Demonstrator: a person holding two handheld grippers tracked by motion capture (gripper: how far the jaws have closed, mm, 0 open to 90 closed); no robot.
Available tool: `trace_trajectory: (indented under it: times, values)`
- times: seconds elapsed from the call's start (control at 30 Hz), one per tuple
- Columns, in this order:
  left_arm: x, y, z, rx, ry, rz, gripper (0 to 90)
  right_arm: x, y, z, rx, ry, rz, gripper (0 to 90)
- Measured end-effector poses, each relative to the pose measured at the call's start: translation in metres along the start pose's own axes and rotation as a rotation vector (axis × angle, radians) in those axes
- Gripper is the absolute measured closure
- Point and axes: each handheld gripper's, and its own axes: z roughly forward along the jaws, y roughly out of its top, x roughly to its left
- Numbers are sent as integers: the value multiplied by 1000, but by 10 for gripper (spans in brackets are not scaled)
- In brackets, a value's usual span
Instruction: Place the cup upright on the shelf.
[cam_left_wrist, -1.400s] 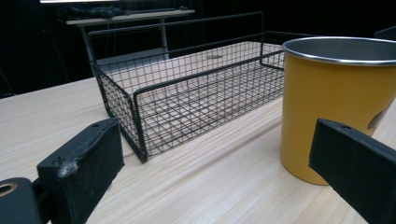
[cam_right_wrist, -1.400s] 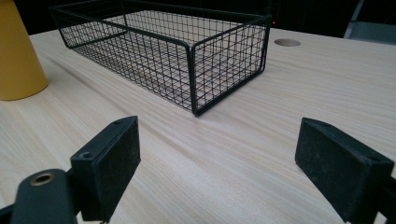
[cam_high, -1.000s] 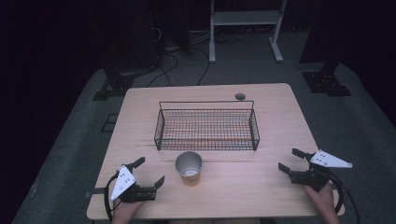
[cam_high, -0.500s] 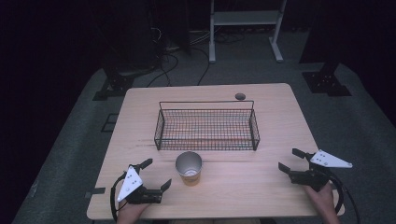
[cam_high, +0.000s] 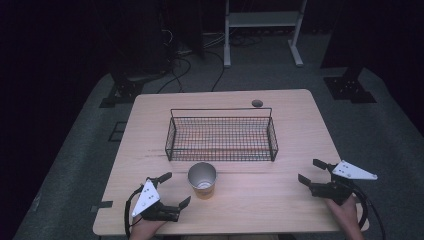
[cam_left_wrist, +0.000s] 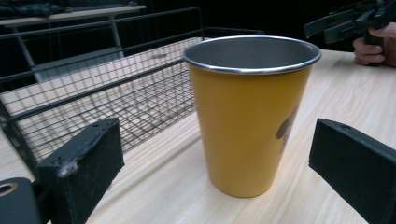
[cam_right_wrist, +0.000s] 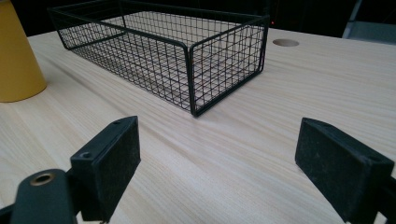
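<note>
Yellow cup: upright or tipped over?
Upright. The yellow cup stands on its base on the table, steel rim up, in front of the wire basket. The open left claw faces it without touching.

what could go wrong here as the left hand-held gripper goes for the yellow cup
The yellow cup is tall, standing upright and apparently empty, so a jaw of the open left hand-held gripper bumping it off-centre could tip it. It also stands close to the wire basket, so a push forward might knock it against the basket's near wall. The smooth tapered side may slip in a loose grip.
</note>
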Motion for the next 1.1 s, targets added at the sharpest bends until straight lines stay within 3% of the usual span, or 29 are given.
trace_trajectory:
  times: [0.43, 0.57, 0.77, 1.1]
  values:
    - [-14, 6, 16, -1, -49, 8, 21, 1, 0, 0, 2, -2, -5, 131]
    - [-16, 8, 22, 8, -45, 17, 21, 1, 0, 1, 3, -3, -4, 130]
    - [-19, 10, 29, 21, -53, 0, 21, 1, 0, 1, 4, -3, -4, 131]
    - [-20, 12, 41, 34, -22, -16, 21, 1, 0, 1, 3, 0, -5, 131]
